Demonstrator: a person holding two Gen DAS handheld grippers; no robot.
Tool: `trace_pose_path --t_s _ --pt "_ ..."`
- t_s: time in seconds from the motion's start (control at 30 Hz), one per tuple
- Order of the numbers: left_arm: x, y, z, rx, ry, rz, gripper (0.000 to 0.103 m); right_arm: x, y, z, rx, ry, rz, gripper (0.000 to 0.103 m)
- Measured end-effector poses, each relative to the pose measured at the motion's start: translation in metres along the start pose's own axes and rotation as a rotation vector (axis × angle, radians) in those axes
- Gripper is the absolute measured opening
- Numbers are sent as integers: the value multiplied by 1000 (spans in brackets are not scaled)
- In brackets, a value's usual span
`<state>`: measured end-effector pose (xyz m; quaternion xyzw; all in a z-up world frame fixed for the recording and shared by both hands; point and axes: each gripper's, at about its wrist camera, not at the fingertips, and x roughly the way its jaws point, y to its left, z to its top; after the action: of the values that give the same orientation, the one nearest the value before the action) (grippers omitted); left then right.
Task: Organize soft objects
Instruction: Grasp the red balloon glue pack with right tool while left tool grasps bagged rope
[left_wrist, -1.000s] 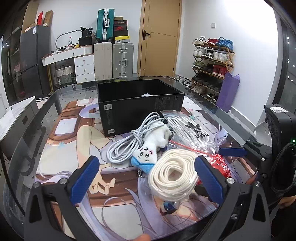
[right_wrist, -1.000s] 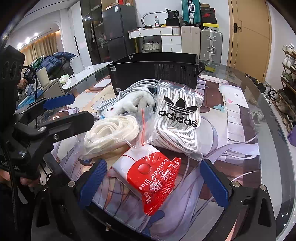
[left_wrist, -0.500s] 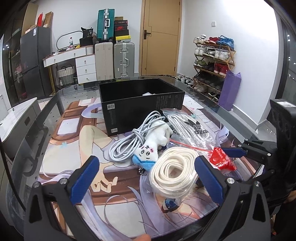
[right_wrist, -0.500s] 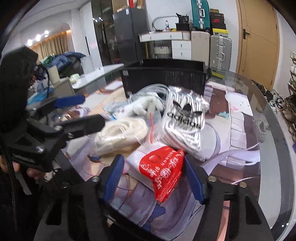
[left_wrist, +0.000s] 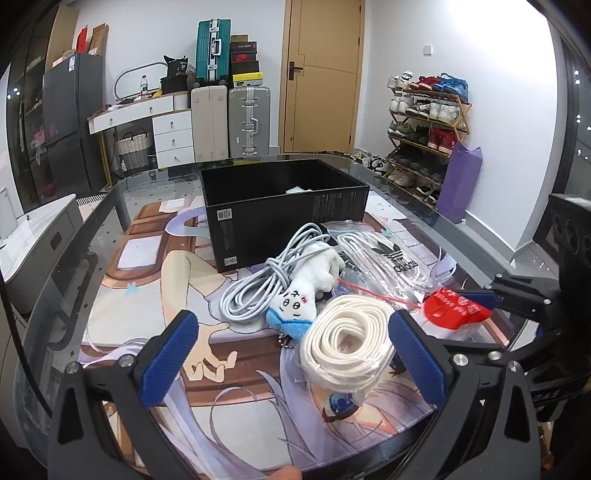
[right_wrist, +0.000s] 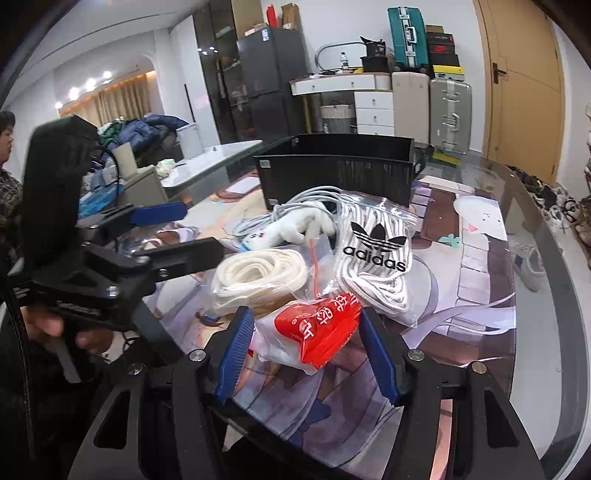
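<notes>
Right gripper (right_wrist: 306, 350) clamps the red-and-white packet (right_wrist: 317, 332) between its pads: light, crinkly, slippery, best pinched mid-body. Left gripper (left_wrist: 291, 354) gapes wide, the cream cord coil (left_wrist: 347, 347) lying just ahead, between its fingers.

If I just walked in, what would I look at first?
Probably the bright red packet, squeezed between the fingers of the right hand-held gripper at the near edge of the table. Next, the little white plush toy lying on a grey cable mid-pile, with the big black box behind it.
</notes>
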<state>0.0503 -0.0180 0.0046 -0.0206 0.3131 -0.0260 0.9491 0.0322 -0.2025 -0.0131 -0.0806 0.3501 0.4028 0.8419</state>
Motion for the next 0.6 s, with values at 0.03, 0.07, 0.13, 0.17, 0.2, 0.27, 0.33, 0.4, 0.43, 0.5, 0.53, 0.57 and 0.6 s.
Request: trace_pose_path --t_s 0.03,0.07,0.13,0.17,0.2,0.27,0.33,0.4,0.43,0.5,0.53,0.57,0.6 --pt "0 -1 0 3 0 3 103 -3 -1 0 -1 -6 11 60" --pt "0 -1 -1 5 2 3 103 -5 -2 -1 1 -11 18 60" --pt "1 -1 -1 2 5 -1 103 -11 -7 0 18 -32 27 59" --pt "2 -1 -1 -1 10 -2 103 -14 -8 1 24 -40 26 42" --pt "2 -1 -2 -2 12 -4 103 -17 -11 3 37 -51 27 40" --pt "3 -1 -3 -4 16 -6 103 -22 -15 5 60 -78 27 39" --pt "5 -1 -4 -6 22 -7 103 -20 -14 5 36 -53 2 39" --pt "6 -3 -5 -2 24 -11 103 -15 -12 3 19 -13 -18 40" --pt "6 -4 -5 1 23 -11 103 -12 -12 1 18 6 -14 40" --pt "5 -5 -5 4 20 -12 103 -12 -8 -1 -9 18 -15 50" --pt "6 -5 -5 5 23 -12 103 -14 -7 -2 -15 15 -7 65" --pt "6 -5 -5 5 22 -9 103 -15 -6 -3 -20 22 6 72" --pt "5 -4 -5 3 21 -10 103 -15 -5 -5 -27 25 6 80"
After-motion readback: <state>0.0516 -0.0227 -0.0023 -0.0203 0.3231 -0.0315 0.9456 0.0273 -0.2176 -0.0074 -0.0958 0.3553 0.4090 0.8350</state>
